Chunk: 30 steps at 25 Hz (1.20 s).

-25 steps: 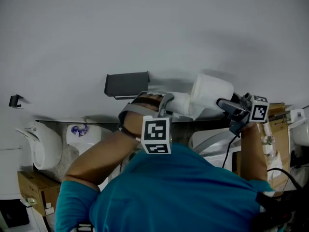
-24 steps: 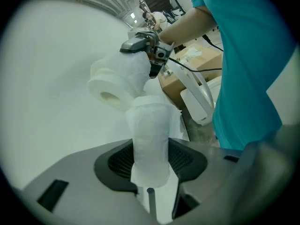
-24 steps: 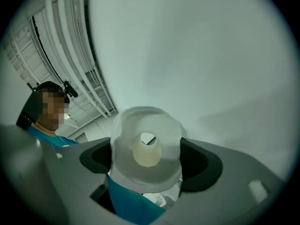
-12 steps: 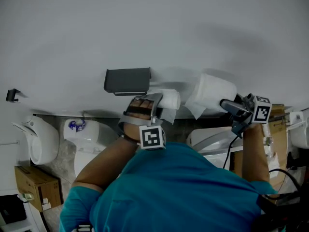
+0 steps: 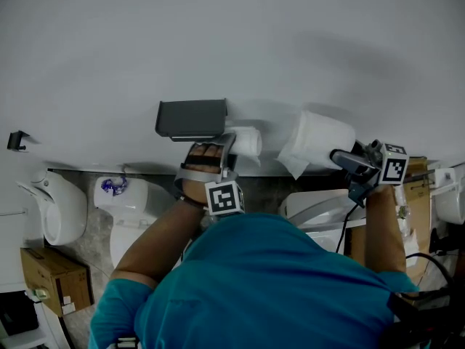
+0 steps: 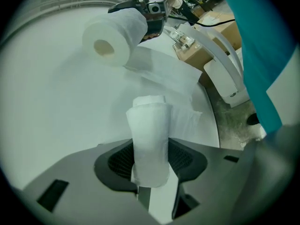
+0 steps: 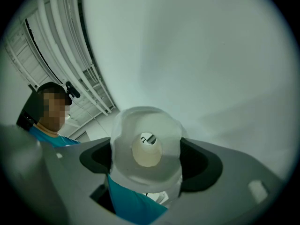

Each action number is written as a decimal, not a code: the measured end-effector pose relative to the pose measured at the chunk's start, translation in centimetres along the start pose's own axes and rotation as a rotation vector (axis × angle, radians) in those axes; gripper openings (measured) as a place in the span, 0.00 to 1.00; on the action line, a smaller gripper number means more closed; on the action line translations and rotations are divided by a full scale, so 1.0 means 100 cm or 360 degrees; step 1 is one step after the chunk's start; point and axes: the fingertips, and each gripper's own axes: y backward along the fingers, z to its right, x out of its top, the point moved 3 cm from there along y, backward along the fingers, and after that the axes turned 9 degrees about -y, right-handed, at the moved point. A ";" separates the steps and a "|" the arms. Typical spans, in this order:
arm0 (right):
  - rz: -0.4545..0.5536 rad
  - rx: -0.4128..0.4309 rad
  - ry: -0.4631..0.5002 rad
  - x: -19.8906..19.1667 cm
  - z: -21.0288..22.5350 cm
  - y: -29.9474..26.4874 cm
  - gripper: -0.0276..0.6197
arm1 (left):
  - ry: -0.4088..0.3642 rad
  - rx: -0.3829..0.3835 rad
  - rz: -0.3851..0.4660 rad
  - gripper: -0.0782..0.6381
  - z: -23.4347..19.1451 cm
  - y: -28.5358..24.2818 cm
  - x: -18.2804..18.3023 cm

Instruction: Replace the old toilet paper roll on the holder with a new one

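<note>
Pinching the thin old roll (image 6: 149,139), the left gripper (image 6: 151,172); wider apart around the full new roll (image 7: 146,146), the right gripper (image 7: 146,175).

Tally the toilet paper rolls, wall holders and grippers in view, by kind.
Toilet paper rolls: 2 (thin roll, full roll)
Wall holder: 1
Grippers: 2 (left gripper, right gripper)
Total: 5

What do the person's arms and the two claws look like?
The left claw and right claw are grey with dark ribbed pads. Each bears a white cube with black square markers. A black cable hangs from the right one. The shirt is teal, short-sleeved.
</note>
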 end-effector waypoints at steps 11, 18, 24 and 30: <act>-0.0040 0.0004 -0.0024 -0.006 0.002 -0.006 0.67 | -0.0012 -0.0144 -0.0058 0.39 0.018 -0.003 -0.016; -0.0073 0.0012 -0.0030 -0.011 0.001 -0.011 0.67 | -0.0069 -0.0123 -0.0132 0.39 0.018 -0.003 -0.040; -0.0091 0.0022 -0.0035 -0.012 0.000 -0.015 0.67 | -0.0069 -0.0055 -0.0177 0.39 0.016 -0.004 -0.055; -0.0110 0.0029 -0.0024 -0.012 -0.004 -0.020 0.67 | -0.0133 -0.0004 -0.0266 0.39 0.013 -0.003 -0.078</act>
